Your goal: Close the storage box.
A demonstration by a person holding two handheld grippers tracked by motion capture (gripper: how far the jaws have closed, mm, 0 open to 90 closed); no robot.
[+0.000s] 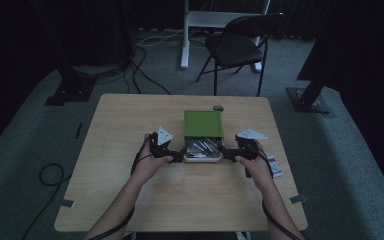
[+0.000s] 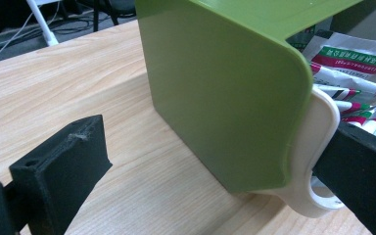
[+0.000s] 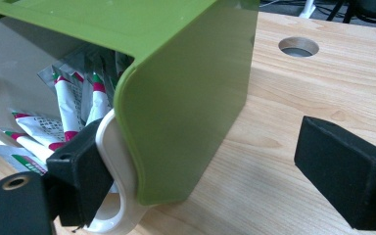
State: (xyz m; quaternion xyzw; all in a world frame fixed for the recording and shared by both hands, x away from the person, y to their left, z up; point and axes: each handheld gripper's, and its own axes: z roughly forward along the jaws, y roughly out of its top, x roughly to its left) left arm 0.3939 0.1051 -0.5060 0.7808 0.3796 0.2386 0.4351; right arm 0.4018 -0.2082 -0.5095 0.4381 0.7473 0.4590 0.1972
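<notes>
A green cover [image 1: 203,123] sits at the table's middle over a white tray [image 1: 202,159] that sticks out toward me, full of several red-green-white sachets [image 1: 202,146]. My left gripper [image 1: 176,156] is at the tray's left front corner and open. In the left gripper view it [image 2: 215,147] straddles the green cover's [image 2: 215,73] corner, one jaw against the white tray handle [image 2: 313,147]. My right gripper [image 1: 228,154] is open at the right front corner. In the right gripper view it [image 3: 203,147] straddles the cover [image 3: 186,83], its left jaw touching the white handle [image 3: 115,161] beside the sachets [image 3: 73,107].
The wooden table [image 1: 130,125] has a round hole [image 1: 218,107] just behind the cover. A small printed packet [image 1: 274,166] lies by my right hand. A black folding chair [image 1: 240,42] and cables stand on the floor beyond the table.
</notes>
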